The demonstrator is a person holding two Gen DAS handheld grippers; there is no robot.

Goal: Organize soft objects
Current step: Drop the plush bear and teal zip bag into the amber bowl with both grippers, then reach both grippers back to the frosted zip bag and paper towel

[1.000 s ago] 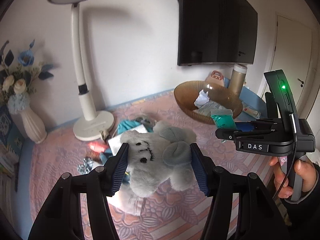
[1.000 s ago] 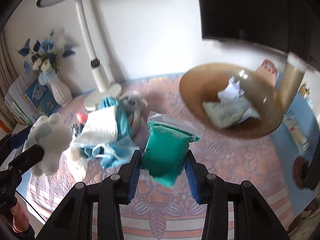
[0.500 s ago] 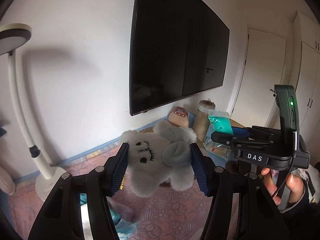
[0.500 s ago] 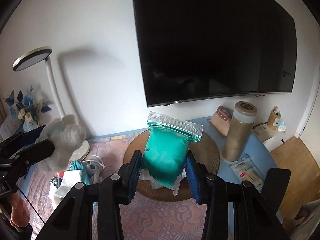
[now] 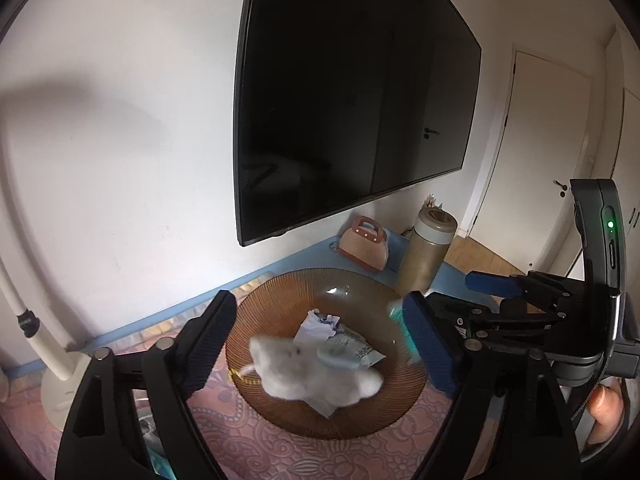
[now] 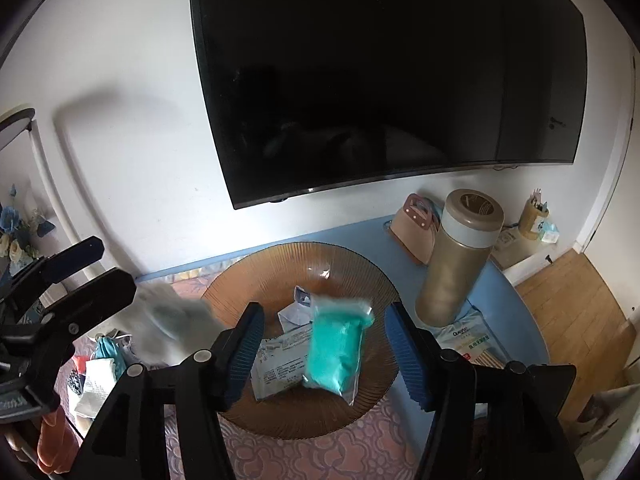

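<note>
Over the brown ribbed bowl (image 5: 280,412) (image 6: 372,404), my left gripper (image 5: 320,346) has its jaws opening. The white plush bear (image 5: 308,372) is blurred and falling between them, touching neither pad. It shows as a grey blur (image 6: 172,316) in the right wrist view. My right gripper (image 6: 322,344) also has its jaws opening above the bowl. The teal soft stuff in a clear zip bag (image 6: 338,346) drops free between its pads. White packets (image 6: 280,356) lie inside the bowl.
A black TV (image 6: 392,72) hangs on the wall behind. A tan flask (image 6: 456,256) and a pink handbag (image 6: 416,228) stand on the blue tabletop beyond the bowl. Cloths and masks (image 6: 102,364) lie at the left on the pink mat. A white lamp base (image 5: 52,380) stands left.
Both grippers swung from the pile to above the bowl, then their jaws opened. The bear and the teal bag left the pads and are dropping into the bowl.
</note>
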